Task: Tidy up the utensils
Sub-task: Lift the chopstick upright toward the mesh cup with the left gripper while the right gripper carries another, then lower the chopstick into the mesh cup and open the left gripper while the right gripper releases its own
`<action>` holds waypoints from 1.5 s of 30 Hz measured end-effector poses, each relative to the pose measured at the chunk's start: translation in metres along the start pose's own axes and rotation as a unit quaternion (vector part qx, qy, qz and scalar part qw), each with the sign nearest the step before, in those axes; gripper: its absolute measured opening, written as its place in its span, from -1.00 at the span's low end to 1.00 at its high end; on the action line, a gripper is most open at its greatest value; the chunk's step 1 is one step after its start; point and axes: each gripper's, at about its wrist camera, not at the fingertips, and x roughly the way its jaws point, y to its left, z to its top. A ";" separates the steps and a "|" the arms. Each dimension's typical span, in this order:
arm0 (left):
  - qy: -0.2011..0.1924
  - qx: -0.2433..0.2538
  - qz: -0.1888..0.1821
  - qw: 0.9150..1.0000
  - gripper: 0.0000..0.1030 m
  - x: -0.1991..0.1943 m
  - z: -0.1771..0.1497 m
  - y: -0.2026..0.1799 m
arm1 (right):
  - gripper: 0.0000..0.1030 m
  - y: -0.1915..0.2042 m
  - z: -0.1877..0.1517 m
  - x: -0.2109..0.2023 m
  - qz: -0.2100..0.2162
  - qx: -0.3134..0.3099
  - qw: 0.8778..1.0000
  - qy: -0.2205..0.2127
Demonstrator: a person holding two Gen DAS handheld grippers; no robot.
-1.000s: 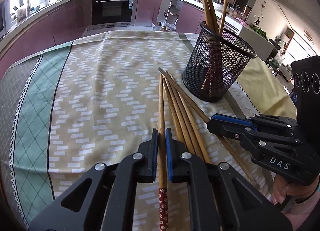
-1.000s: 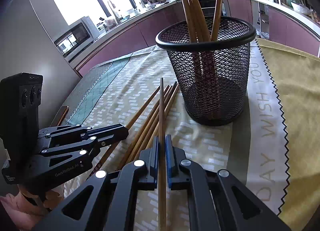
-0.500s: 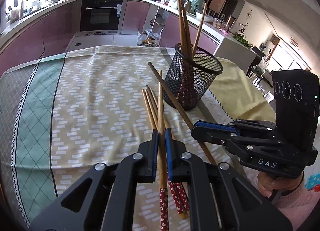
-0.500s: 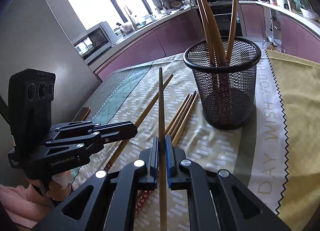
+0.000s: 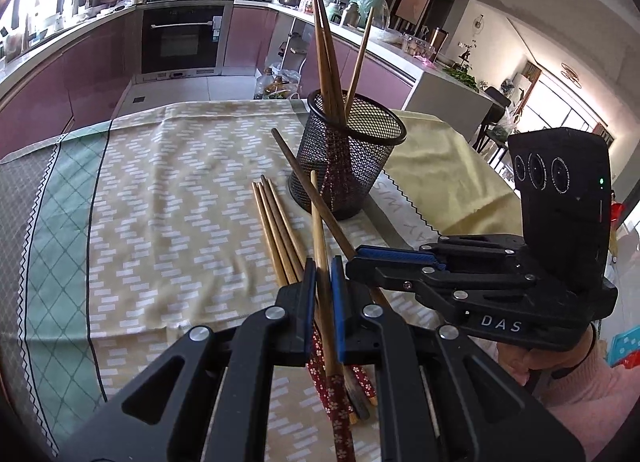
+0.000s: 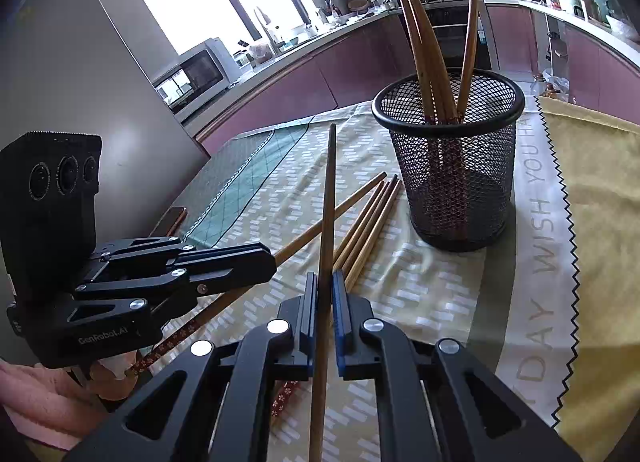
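Observation:
A black mesh cup (image 5: 348, 158) (image 6: 452, 166) stands on the tablecloth with three wooden chopsticks (image 5: 326, 58) (image 6: 420, 46) upright in it. My left gripper (image 5: 320, 274) is shut on one chopstick (image 5: 318, 222) and holds it above the table. My right gripper (image 6: 325, 286) is shut on another chopstick (image 6: 329, 198), also raised; it shows in the left wrist view (image 5: 308, 186) crossing in front of the cup. Three more chopsticks (image 5: 276, 230) (image 6: 368, 222) lie flat on the cloth beside the cup.
The table carries a patterned yellow and green cloth (image 5: 168, 202) (image 6: 440, 294) with a plain yellow cloth (image 5: 448, 166) at the right. A phone (image 6: 170, 220) lies near the table's left edge. Kitchen counters and an oven (image 5: 184, 38) stand behind.
Both grippers have lifted and pulled back from the cup, each with its chopstick raised off the pile. The cup looks smaller and farther away. Three chopsticks stay on the cloth.

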 end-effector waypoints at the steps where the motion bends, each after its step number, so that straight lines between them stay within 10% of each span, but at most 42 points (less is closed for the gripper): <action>1: 0.002 0.000 0.000 1.000 -0.84 0.001 -0.001 0.000 | -0.87 0.000 0.000 -0.001 0.000 0.000 1.000 -0.002; 45: -0.028 -0.010 -0.035 0.999 -0.86 -0.022 0.020 0.008 | -0.88 0.010 0.016 -0.042 -0.018 -0.044 0.996 -0.075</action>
